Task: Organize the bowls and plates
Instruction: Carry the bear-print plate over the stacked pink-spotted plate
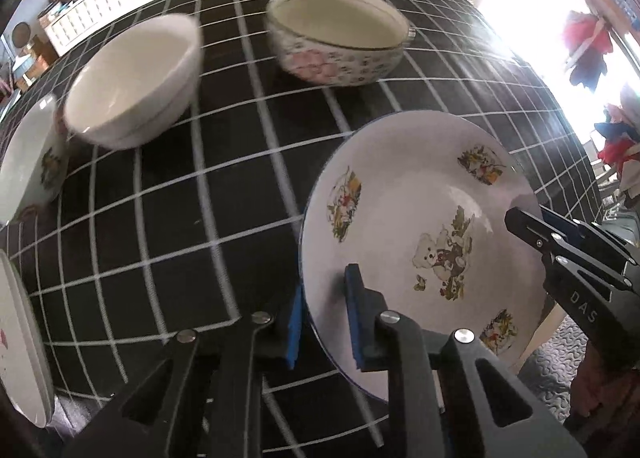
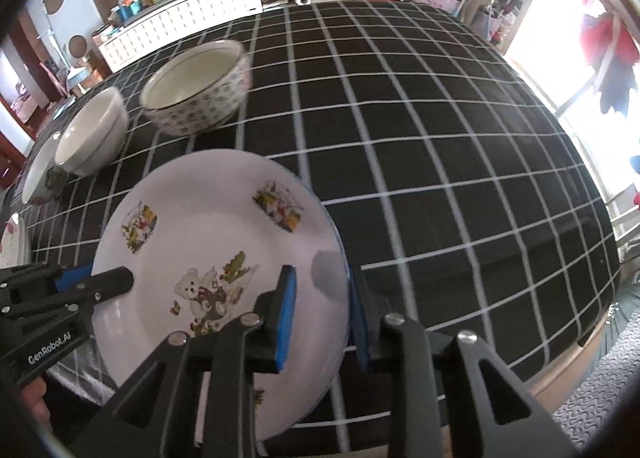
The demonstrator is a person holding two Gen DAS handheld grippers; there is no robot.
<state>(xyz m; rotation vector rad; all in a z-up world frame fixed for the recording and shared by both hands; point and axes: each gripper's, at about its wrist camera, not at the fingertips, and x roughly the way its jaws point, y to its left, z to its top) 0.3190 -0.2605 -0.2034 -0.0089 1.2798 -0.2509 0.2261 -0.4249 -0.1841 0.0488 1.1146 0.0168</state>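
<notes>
Desk: black cloth with a white grid (image 2: 400, 145) spreads over the whole desk, room clutter behind it.
Plate: the round white plate with a blue edge and teddy-bear prints (image 2: 224, 242) sits at the desk's near edge, tilted, overhanging the front edge in the right wrist view.
Floral bowl: a white bowl with small blue and pink flowers (image 1: 340, 41) stands further back on the cloth, well apart from the plate.
Plain bowl: a plain white bowl (image 1: 132, 77) is left of the floral one, blurred.
Left-edge dishes: another printed white dish (image 1: 28, 161) and a white plate rim (image 1: 20, 342) at the left, only partly seen.
Left tongs: the left tongs (image 1: 324, 326) are clamped on the plate's left rim, blue pads on either face.
Right tongs: the right tongs (image 2: 322, 322) are pinched on the opposite rim, a pad on each side.
</notes>
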